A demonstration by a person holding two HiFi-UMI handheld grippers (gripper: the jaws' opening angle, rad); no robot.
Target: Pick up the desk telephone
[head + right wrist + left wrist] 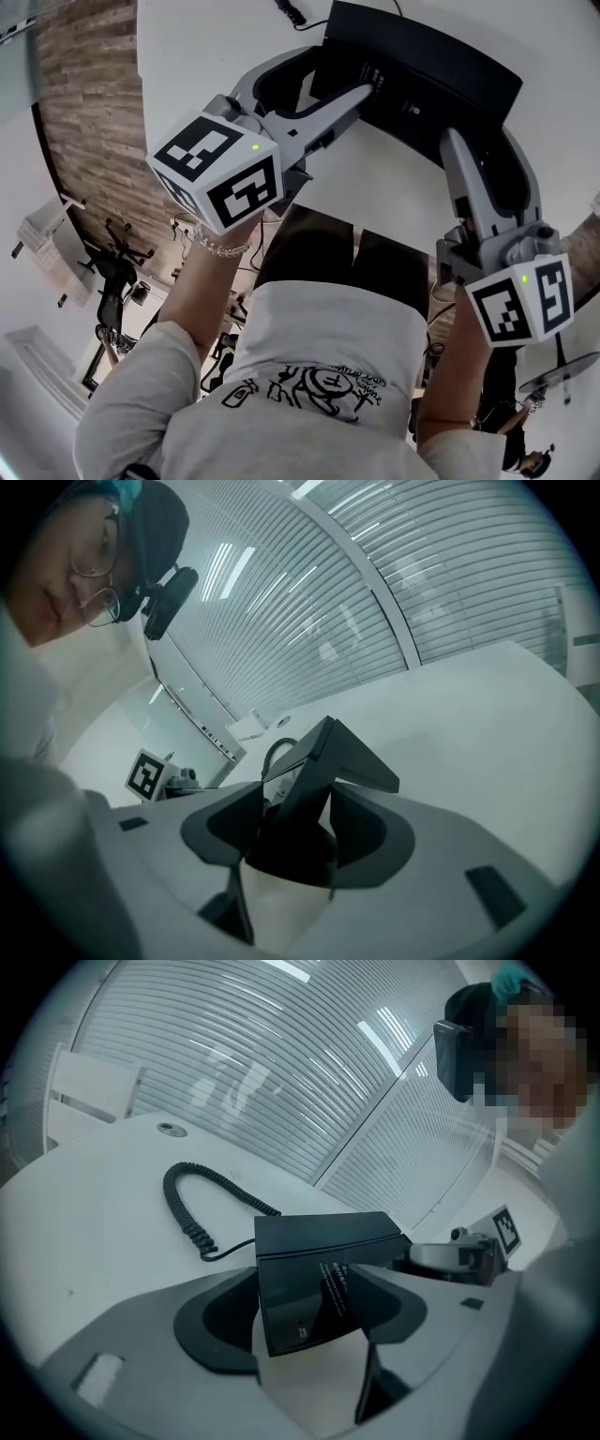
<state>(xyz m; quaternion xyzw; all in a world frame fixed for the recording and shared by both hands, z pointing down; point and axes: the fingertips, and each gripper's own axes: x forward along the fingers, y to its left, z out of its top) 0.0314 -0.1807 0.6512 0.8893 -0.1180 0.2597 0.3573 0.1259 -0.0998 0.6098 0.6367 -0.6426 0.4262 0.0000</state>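
Here, pinches the black telephone (422, 66) by its near left and right edges with left gripper (342, 77) and right gripper (487, 161), over the white table (225, 42). Looks rigid, fairly light, slick; wants firm, even hold there. Should expect drag from the coiled cord (183, 1206) farther off.

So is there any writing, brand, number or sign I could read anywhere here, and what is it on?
Label on the desk telephone: lines of white print, too small to read.
Black drawing on the person's shirt: possibly letters, too blurred to read.
Left cube and right cube: black-and-white square patterns, no words.
Nothing here can be quoted.
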